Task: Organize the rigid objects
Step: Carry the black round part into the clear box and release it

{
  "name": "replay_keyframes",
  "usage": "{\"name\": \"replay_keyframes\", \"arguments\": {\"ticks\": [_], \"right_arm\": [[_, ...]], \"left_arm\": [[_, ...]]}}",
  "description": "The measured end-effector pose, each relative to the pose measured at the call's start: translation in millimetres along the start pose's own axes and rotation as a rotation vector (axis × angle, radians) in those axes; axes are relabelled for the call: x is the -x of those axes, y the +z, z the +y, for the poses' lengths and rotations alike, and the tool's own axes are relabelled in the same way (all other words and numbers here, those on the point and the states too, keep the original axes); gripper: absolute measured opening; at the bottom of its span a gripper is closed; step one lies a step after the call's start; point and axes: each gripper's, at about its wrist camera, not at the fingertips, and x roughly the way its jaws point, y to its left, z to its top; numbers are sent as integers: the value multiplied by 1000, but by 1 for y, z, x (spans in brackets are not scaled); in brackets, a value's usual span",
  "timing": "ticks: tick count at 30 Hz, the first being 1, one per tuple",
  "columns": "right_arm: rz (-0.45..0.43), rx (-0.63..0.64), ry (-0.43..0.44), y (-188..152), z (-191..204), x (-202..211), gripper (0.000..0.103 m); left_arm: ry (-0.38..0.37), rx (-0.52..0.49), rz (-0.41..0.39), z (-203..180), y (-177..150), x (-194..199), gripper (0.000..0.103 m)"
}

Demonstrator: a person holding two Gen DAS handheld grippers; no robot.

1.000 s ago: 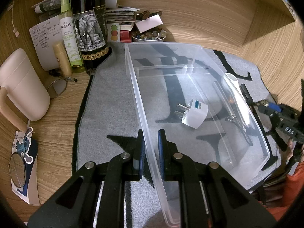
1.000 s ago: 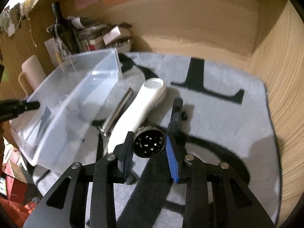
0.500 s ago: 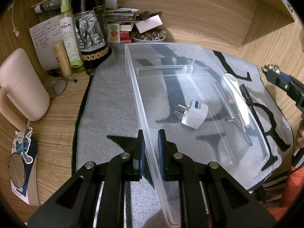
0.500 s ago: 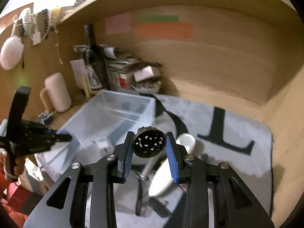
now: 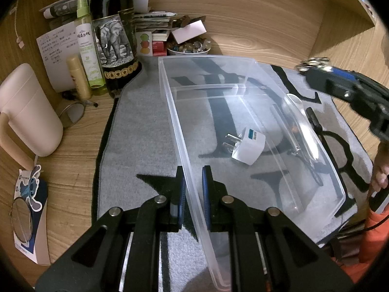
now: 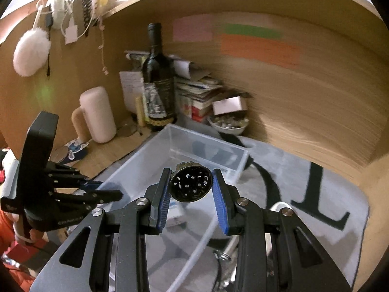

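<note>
A clear plastic bin (image 5: pixel 252 90) lies tilted on the grey mat (image 5: pixel 136 131). My left gripper (image 5: pixel 192 185) is shut on its near wall. Inside lies a white plug adapter (image 5: pixel 248 147). Just beyond the bin's right wall lie a white handled tool (image 5: pixel 295 102) and black items. My right gripper (image 6: pixel 190 189) is shut on a round black perforated grinder piece (image 6: pixel 190 187) and hangs above the bin (image 6: pixel 194 146). In the left wrist view that gripper (image 5: pixel 316 67) shows at the right edge, raised over the mat. The left gripper (image 6: pixel 97 192) appears at the left of the right wrist view.
At the back left stand a dark wine bottle (image 5: pixel 114 36), a green spray bottle (image 5: pixel 86 46), a cream jug (image 5: pixel 26 112), papers and a bowl of small bits (image 5: pixel 189 47). Wooden walls (image 5: pixel 267 19) close the desk behind and to the right. A round mirror (image 5: pixel 20 219) lies near left.
My right gripper has risen from the mat with the grinder piece and swung left, from beside the white tool to above the bin. The left gripper and the bin have not moved.
</note>
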Motion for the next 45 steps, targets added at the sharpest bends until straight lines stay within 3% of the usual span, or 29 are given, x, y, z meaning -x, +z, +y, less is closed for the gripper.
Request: {"name": "replay_keyframes", "arguments": {"ticks": [15,24,33,35,37,45], "right_arm": [[247,176,98,-10,41,-66,30],[281,203,91,-11,45,-72,30],[230,168,66,-7,38,-59,44],[204,160,57,-5,36,-52,60],[168,157,40,-4,35,-43,69],[71,93,-45,6,10,-10,69]], "left_arm": [[-8,8,-5,0,-1,0,13],[-10,8,-7,0,-1,-1,13],[-8,6,-6,1,-2,-1,13],[-8,6,-7,0,-2,-1,13],[-8,5,-8,0,-3,-1,13],[-2,0,-8,0,-3,-2,13]]}}
